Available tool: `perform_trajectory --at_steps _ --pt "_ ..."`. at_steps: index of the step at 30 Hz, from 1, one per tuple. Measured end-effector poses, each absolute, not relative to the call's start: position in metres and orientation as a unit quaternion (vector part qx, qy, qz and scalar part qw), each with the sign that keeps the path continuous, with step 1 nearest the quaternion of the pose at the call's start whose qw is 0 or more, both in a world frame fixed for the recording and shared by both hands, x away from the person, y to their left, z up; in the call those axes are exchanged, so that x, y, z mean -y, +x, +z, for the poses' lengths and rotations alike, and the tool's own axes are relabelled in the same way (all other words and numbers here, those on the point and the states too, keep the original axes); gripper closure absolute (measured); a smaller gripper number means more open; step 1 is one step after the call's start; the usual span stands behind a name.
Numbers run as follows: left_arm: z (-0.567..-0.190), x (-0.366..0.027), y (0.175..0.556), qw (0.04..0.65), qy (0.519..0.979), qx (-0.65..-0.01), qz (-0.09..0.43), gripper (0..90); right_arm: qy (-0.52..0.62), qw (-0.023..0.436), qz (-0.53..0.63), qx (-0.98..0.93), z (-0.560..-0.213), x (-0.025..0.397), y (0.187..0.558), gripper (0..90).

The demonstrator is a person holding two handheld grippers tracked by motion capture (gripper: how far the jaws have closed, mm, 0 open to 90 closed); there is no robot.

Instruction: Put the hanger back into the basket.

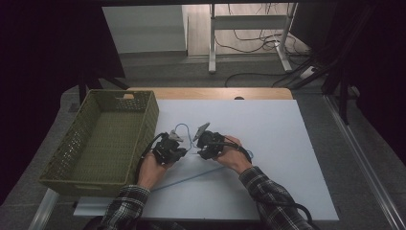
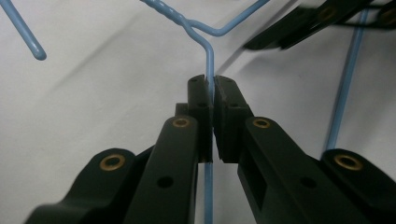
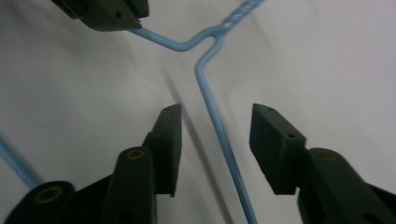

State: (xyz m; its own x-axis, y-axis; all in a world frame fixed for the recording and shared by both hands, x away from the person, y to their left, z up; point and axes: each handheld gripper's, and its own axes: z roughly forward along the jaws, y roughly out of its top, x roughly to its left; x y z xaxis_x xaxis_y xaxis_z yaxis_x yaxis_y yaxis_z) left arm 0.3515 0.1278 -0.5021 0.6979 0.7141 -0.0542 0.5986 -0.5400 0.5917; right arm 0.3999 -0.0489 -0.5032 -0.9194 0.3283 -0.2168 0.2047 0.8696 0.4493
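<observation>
Beside the green basket (image 1: 103,139), the left gripper (image 2: 210,84) clamps the blue hanger (image 2: 208,56) (right gripper (image 3: 215,116) gapes).

A basket (image 1: 103,139) stands on the left part of the desk (image 1: 282,143), its right wall just beside the left gripper (image 1: 174,143). A wire hanger (image 1: 183,132) lies on the desk to the right of the basket, hook end toward the far edge, its long bottom wire running toward the near edge. The left gripper sits on the hanger's left shoulder, the right gripper (image 1: 201,143) on its right shoulder, the two close together. Both hands lie behind their grippers, nearer the person.
</observation>
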Motion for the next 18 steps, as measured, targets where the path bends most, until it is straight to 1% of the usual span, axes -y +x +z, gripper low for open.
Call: perform_trajectory --at_steps 1,2,3,4,5,6,7,8,11,13,15,18 --pt "-0.502 -0.128 0.351 0.298 0.872 -0.375 0.097 86.6 0.133 0.147 0.209 -0.958 -0.505 0.046 0.4 62.6" --pt "-0.502 -0.128 0.351 0.3 0.872 -0.374 0.097 86.6 0.133 0.147 0.209 -0.958 -0.505 0.046 0.4 62.6" --pt "-0.501 -0.127 0.35 0.3 0.873 -0.373 0.095 86.5 0.124 0.154 0.209 -0.958 -0.507 0.044 0.4 78.4" --pt "-0.501 -0.127 0.35 0.3 0.872 -0.374 0.096 86.5 0.124 0.154 0.209 -0.958 -0.507 0.044 0.4 78.4" --pt "-0.501 -0.128 0.349 0.301 0.871 -0.375 0.098 84.4 0.111 0.149 0.207 -0.961 -0.506 0.046 0.4 81.9" --pt "-0.5 -0.129 0.349 0.306 0.869 -0.376 0.099 84.4 0.111 0.149 0.207 -0.961 -0.506 0.046 0.4 81.9" --pt "-0.499 -0.13 0.348 0.319 0.865 -0.377 0.092 79.7 0.102 0.154 0.201 -0.962 -0.506 0.046 0.399 83.1" --pt "-0.497 -0.131 0.348 0.323 0.863 -0.377 0.089 68.4 0.09 0.166 0.19 -0.963 -0.507 0.047 0.396 84.4" --pt "-0.488 -0.136 0.345 0.348 0.855 -0.376 0.084 53.7 0.08 0.161 0.195 -0.964 -0.503 0.055 0.39 85.7" --pt "-0.486 -0.137 0.345 0.354 0.852 -0.376 0.081 52.0 0.078 0.162 0.2 -0.963 -0.501 0.058 0.388 85.7" --pt "-0.482 -0.139 0.344 0.359 0.853 -0.371 0.078 49.2 0.073 0.163 0.214 -0.96 -0.491 0.064 0.383 86.0" --pt "-0.474 -0.141 0.341 0.376 0.852 -0.358 0.073 48.0 0.074 0.163 0.218 -0.959 -0.484 0.067 0.378 86.0"
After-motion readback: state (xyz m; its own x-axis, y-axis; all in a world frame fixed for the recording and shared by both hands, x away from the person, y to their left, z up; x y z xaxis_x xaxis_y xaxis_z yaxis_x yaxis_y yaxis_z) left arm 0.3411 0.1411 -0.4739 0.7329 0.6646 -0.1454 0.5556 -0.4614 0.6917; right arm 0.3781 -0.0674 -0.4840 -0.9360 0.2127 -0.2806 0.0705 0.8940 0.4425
